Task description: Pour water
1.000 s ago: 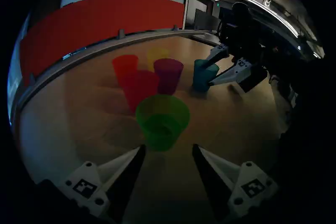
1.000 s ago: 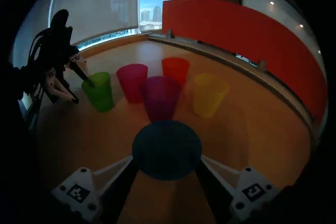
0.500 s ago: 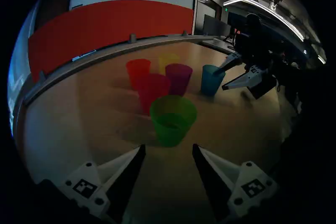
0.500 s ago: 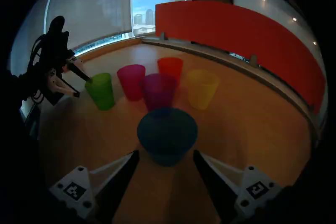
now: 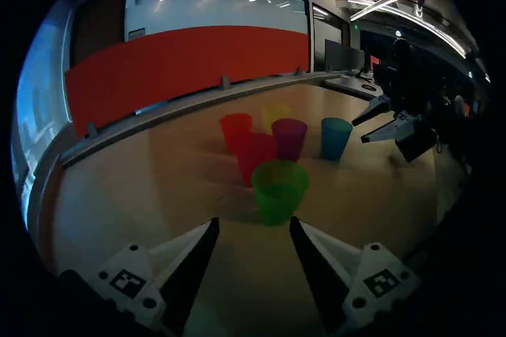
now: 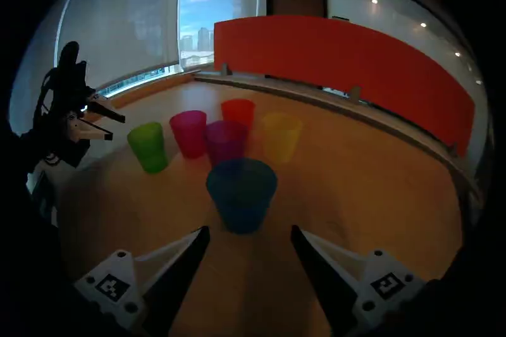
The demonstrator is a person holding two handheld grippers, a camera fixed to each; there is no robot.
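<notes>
My left gripper [image 5: 253, 222], spread and empty, faces the green cup [image 5: 279, 190]. My right gripper [image 6: 250, 229], likewise spread, faces the blue cup [image 6: 241, 193], which stands just before the purple cup [image 6: 225, 141]. I reckon closing in off-centre could knock either light cup against the purple cup and topple it.

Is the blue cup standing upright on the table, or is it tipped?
Upright. The blue cup stands on its narrow base on the wooden table, wide rim facing up. Whether it holds water cannot be told.
</notes>
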